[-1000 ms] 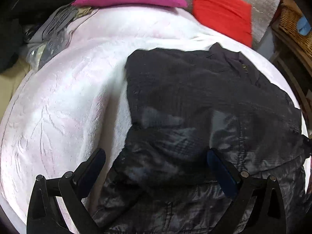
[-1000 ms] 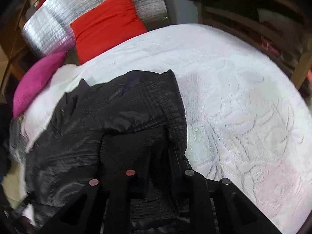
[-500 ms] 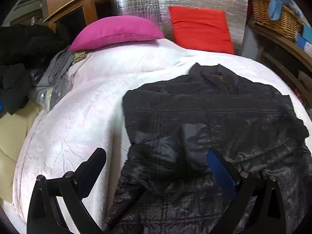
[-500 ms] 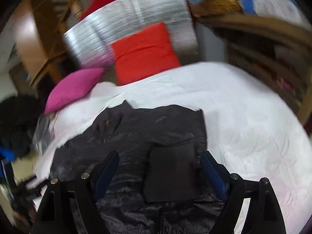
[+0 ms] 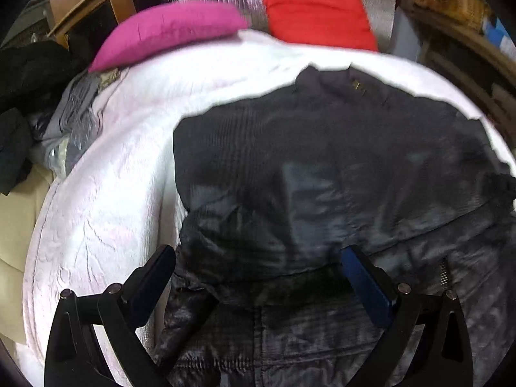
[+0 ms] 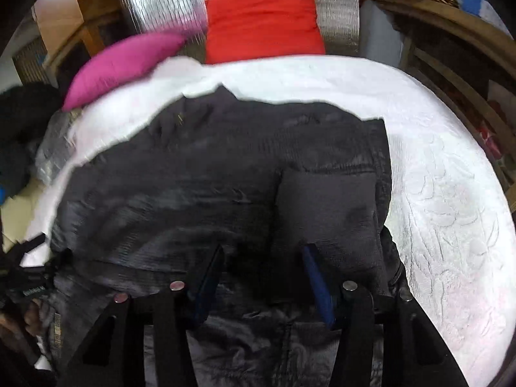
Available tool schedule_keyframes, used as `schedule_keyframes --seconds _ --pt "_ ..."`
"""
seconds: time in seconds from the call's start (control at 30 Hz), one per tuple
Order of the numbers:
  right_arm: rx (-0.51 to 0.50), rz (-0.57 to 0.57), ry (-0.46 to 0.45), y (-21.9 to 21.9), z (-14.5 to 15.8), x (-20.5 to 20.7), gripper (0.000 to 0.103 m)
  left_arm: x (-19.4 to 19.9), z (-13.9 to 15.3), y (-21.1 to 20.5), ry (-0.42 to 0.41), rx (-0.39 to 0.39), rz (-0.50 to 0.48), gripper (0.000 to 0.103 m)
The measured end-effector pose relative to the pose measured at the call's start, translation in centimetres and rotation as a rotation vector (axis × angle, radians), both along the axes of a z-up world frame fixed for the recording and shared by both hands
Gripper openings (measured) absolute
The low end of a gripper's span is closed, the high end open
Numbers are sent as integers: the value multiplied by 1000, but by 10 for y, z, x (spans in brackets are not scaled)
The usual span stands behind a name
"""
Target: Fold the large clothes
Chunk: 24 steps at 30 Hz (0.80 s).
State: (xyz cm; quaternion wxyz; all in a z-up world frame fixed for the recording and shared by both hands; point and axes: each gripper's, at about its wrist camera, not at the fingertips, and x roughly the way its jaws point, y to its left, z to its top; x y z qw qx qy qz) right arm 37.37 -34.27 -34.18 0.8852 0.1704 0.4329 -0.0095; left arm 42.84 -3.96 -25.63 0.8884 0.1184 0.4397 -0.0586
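jacket (image 6: 225,177) under open right claw (image 6: 262,258)

No text, label, brand, number or sign can be read in either view. At the lower left of the right wrist view a black strap (image 6: 32,290) carries a small pale printed mark, too blurred to make out. A tiny yellowish tag near the collar of the black jacket (image 5: 356,85) shows no legible letters.
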Motion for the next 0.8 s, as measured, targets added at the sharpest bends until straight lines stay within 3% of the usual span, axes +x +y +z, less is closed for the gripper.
schedule_keyframes --seconds 0.2,0.33,0.47,0.63,0.7,0.8 --pt "59 8 -116 9 26 2 56 -10 18 -17 -125 3 -24 103" --pt "84 2 -95 19 16 23 56 -5 11 -27 -117 19 -36 103" --pt "78 17 10 23 -13 44 56 7 -8 -32 -85 72 -44 103" --pt "82 17 -43 19 -1 44 56 11 -16 -34 -76 84 -55 103" --pt "97 -29 -106 6 8 40 56 12 -16 -34 -82 83 -58 103" --pt "42 -123 -120 -13 10 42 56 13 -16 -36 -85 88 -58 103"
